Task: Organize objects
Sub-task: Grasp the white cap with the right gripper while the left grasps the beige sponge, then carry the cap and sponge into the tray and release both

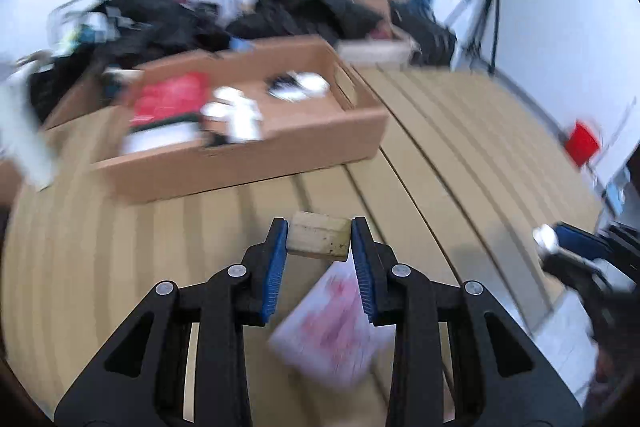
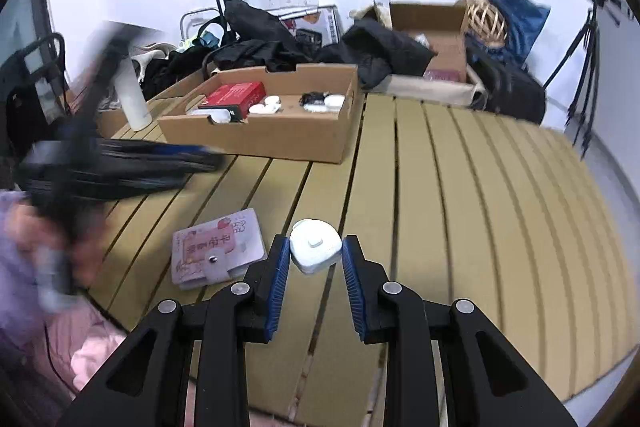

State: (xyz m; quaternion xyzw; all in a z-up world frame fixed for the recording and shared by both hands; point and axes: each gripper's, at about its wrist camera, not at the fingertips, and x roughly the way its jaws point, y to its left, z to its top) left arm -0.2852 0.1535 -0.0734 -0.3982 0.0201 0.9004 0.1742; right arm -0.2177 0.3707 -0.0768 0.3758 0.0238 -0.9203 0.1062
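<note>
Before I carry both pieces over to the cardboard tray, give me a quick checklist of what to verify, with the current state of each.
1. Left gripper closed on the wooden block: ok, both pads press its ends.
2. Right gripper closed on the white plastic piece: ok, held between the pads.
3. Both items lifted off the slatted table: ok, as far as the wrist views show.
4. Room in the cardboard tray: ok, bare floor shows in the middle, between the red box and the white pieces.
5. Pink card holder out of the way: ok, it lies flat on the table below the grippers.
6. Grip firmness: cannot tell; left view is blurred.
</note>
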